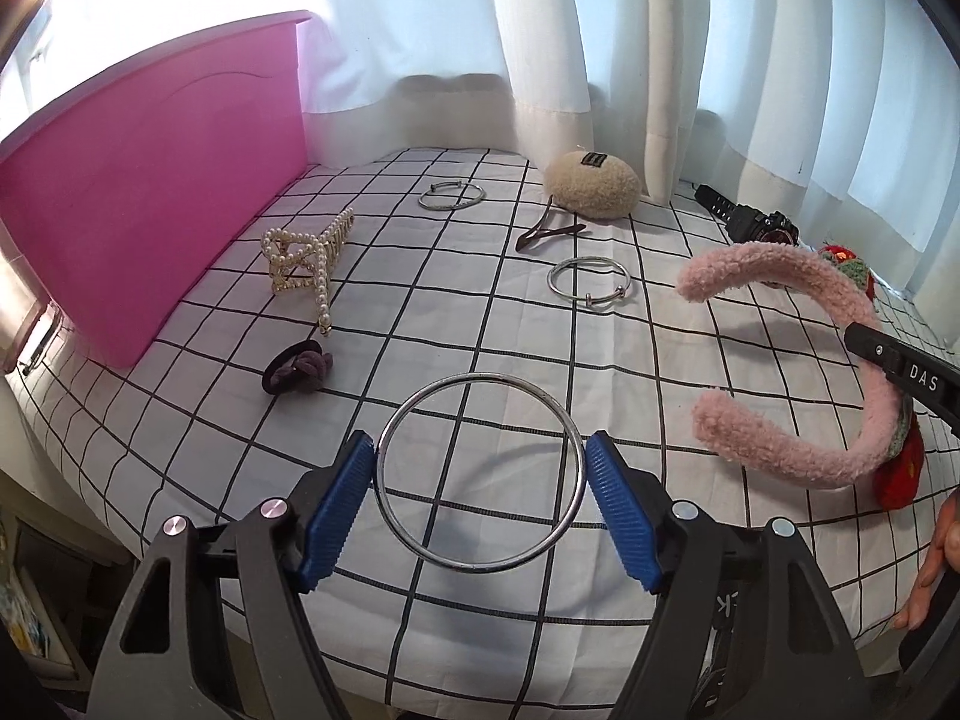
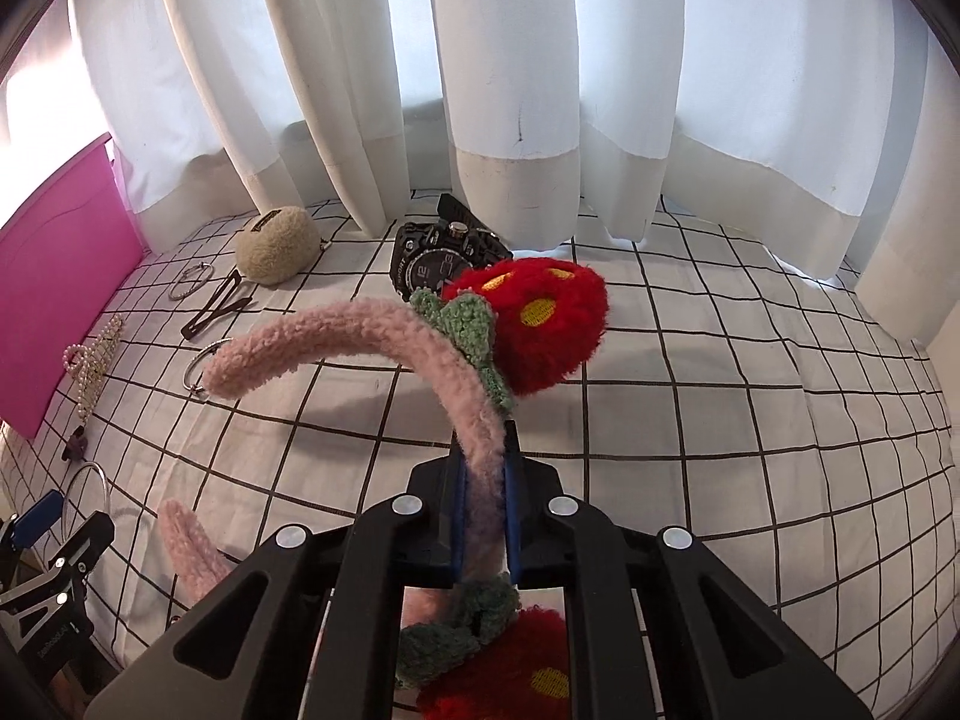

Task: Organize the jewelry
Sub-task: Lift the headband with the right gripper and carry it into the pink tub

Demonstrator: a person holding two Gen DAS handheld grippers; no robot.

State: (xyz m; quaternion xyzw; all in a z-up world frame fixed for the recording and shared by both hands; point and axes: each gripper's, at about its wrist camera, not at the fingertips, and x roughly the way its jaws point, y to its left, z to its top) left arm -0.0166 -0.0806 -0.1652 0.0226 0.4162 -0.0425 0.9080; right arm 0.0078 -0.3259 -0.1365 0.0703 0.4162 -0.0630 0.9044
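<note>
My left gripper (image 1: 480,477) holds a large silver bangle (image 1: 567,438) between its blue pads (image 1: 624,516), lifted above the checked cloth. My right gripper (image 2: 485,474) is shut on a fuzzy pink headband (image 2: 336,330) with red strawberry pompoms (image 2: 540,324); the headband also shows in the left wrist view (image 1: 798,462), held in the air. On the cloth lie two thin silver bracelets (image 1: 451,197) (image 1: 589,281), a pearl claw clip (image 1: 306,258), a purple hair tie (image 1: 298,369), a brown hair clip (image 1: 543,232) and a black watch (image 2: 438,261).
A pink storage box (image 1: 150,210) stands at the left edge of the checked cloth (image 1: 480,324). A beige fluffy pouch (image 1: 593,183) sits near the white curtains (image 2: 510,90) at the back. The bed's front edge drops off at lower left.
</note>
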